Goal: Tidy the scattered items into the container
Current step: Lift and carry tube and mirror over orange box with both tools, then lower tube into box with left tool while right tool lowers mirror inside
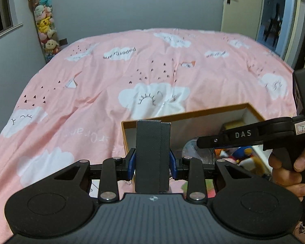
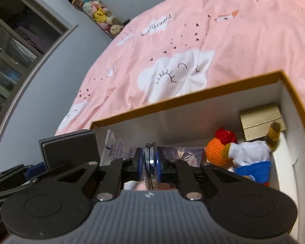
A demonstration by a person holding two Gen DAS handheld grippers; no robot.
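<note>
The left gripper [image 1: 152, 161] clamps a stiff, light-looking dark grey box [image 1: 153, 154] by its flat sides at the cardboard container [image 1: 213, 110] corner, while the right gripper [image 2: 150, 162], nearly closed, pinches slippery, likely fragile clear discs [image 2: 150, 162] edge-on over it

Home bedroom, bed with pink cloud-print duvet [image 1: 111, 77], hanging column of plush toys [image 1: 43, 22], glass-fronted wardrobe [image 2: 14, 46]

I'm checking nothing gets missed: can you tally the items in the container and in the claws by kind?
Small boxes: 2 (gold box in container, dark grey box in left claw)
Soft toys: 2 (orange crocheted toy, white-shirted toy)
Flat packets: 2 (white-blue packet, foil packet)
Clear discs: 1 (clear disc in right claw)
Total: 7
</note>
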